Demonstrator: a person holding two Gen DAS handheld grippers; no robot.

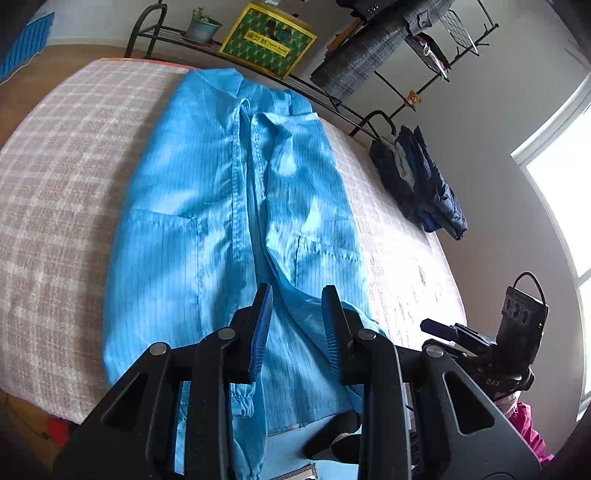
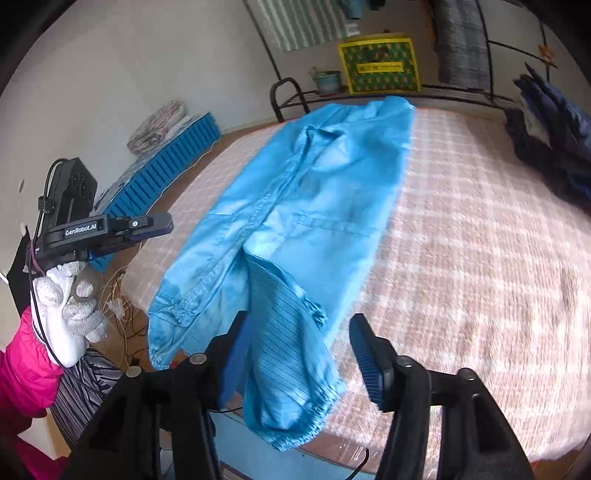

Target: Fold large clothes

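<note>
Left gripper (image 2: 162,226) — marked "GenRobot.AI" — beside blue garment (image 2: 295,206).

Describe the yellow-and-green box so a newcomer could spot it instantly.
Start at the bed with the pink checked cover where the blue garment lies. Behind its far edge runs a black metal rack; the box stands on it beside a potted plant. It alone is bright yellow-bordered with a green diamond pattern.

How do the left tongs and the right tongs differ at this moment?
The left tongs stand open only narrowly, while the right tongs stand much wider. The left tongs hover over the blue coat near its hem; the right tongs straddle its sleeve. Neither presses the cloth.
</note>
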